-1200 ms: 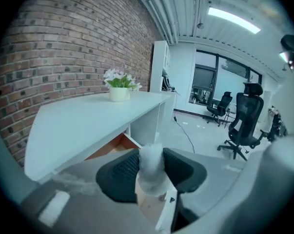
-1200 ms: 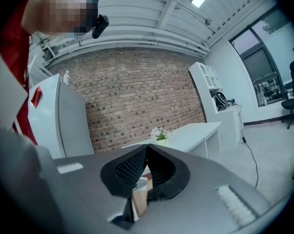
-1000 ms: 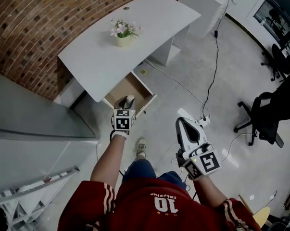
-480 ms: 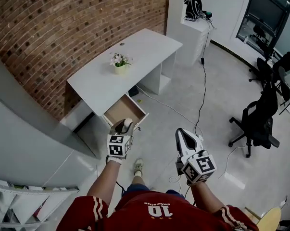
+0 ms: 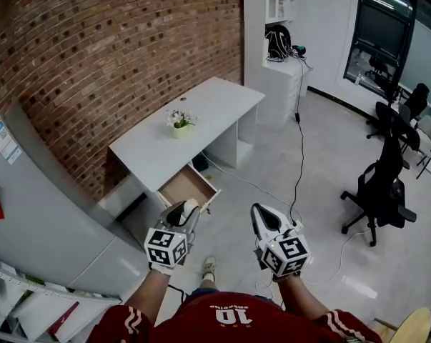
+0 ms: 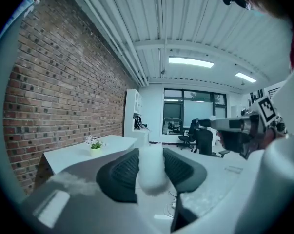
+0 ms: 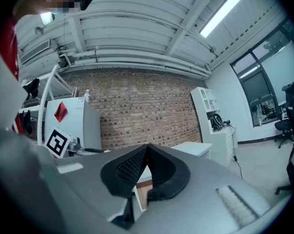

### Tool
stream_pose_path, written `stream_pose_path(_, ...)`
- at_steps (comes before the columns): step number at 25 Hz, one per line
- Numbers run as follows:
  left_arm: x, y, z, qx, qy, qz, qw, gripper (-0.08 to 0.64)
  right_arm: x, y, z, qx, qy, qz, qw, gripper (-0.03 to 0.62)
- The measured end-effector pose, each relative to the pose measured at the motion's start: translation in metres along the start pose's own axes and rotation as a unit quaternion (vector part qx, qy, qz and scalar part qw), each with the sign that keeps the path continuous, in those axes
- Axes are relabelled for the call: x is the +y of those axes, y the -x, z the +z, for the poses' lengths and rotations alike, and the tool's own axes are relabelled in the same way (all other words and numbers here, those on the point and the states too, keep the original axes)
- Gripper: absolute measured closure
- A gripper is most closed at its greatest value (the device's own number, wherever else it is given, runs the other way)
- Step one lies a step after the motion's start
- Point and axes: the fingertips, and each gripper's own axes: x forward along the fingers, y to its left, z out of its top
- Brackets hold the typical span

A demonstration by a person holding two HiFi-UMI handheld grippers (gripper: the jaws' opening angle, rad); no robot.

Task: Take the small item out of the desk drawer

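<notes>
left gripper (image 5: 188,207) clamped, right gripper (image 5: 258,210) jaws together

1. A white desk (image 5: 208,109) stands against the brick wall (image 5: 115,41), with a small flower pot (image 5: 179,122) on its top.
2. Its drawer (image 5: 187,186) hangs open on the near side.
3. On the grey floor (image 5: 272,166), a black office chair (image 5: 381,190) stands at right.

A red brick wall (image 5: 115,56) runs along the room's far side. Against it stands a long white tabletop (image 5: 219,102), and past the wall's end stands a tall white shelf unit (image 5: 272,20). Well away from the wall, black office chairs (image 5: 383,191) stand on the pale glossy floor (image 5: 308,184) before dark windows (image 5: 387,38). Strip lights (image 6: 190,61) glow on the white ribbed ceiling (image 6: 186,18).
</notes>
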Motion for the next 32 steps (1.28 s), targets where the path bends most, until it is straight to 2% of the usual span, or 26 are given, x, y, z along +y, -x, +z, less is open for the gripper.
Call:
stream_pose_path(6,-0.011,0.033,0.012,-0.017,0.02,0.009,0.9996,0.396,0.009,0.005,0.01,-0.023,0.009,0.004,1.0,0.594)
stream_pose_path(9,-0.017,0.046,0.022,-0.029,-0.004,0.015,0.9995,0.394,0.012,0.004,0.01,-0.018,0.015,0.006,1.0,0.592)
stream_pose_path(12,-0.018,0.055,0.032,-0.046,-0.034,0.038,0.9977,0.394,0.009,0.004,0.008,-0.015,0.016,0.001,1.0,0.594)
stream_pose_path(14,-0.015,0.059,0.036,-0.055,-0.039,0.051,0.9964,0.396,0.008,0.004,0.005,-0.011,0.014,0.0,1.0,0.592)
stream_pose_path(20,-0.005,0.068,0.044,-0.077,-0.018,0.061,0.995,0.394,0.01,0.001,0.003,-0.008,0.025,0.0,1.0,0.594)
stream_pose_path(32,0.001,0.076,0.043,-0.079,-0.01,0.071,0.9943,0.393,0.022,-0.002,0.0,-0.009,0.023,0.01,1.0,0.594)
